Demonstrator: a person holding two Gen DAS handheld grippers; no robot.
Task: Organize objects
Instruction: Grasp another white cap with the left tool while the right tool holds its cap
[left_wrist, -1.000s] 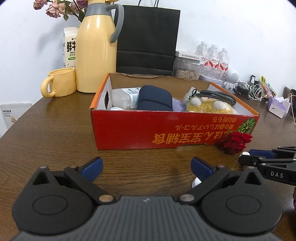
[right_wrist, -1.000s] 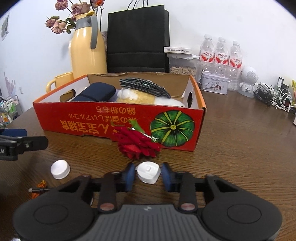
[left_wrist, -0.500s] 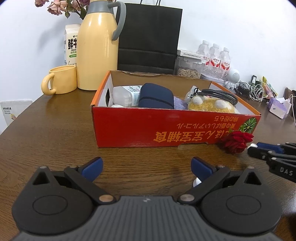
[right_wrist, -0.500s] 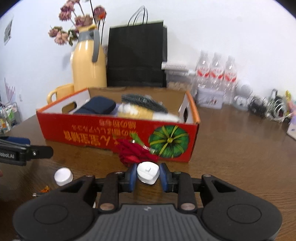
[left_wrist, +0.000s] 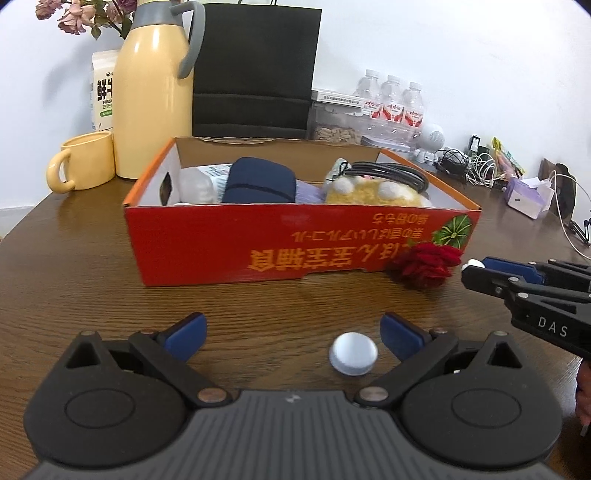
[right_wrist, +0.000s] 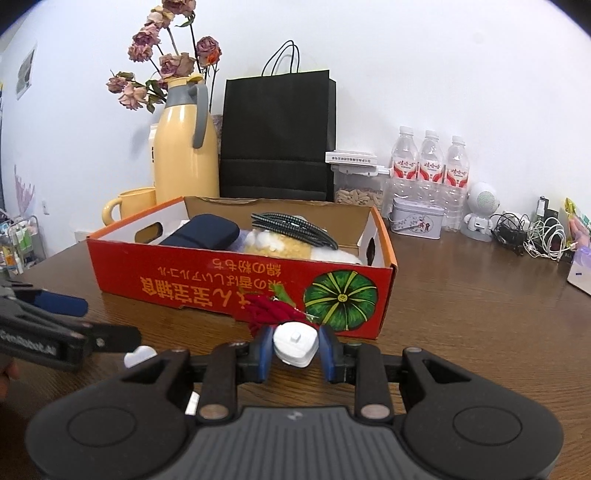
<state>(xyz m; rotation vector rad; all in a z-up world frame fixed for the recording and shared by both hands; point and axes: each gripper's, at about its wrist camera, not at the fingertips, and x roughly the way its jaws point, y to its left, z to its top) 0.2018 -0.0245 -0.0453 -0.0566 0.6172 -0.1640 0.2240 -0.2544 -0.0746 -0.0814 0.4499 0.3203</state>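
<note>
White plug (right_wrist: 295, 342) clamped in right hand-held gripper (right_wrist: 295, 350), angled slightly downward; left hand-held gripper (left_wrist: 291, 334) wide

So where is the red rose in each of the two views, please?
Left wrist view: red rose at right of centre, on the table by the red box's right front corner.
Right wrist view: red rose at centre, just beyond the right gripper.
Shared landmark: the box's green pumpkin picture.
</note>
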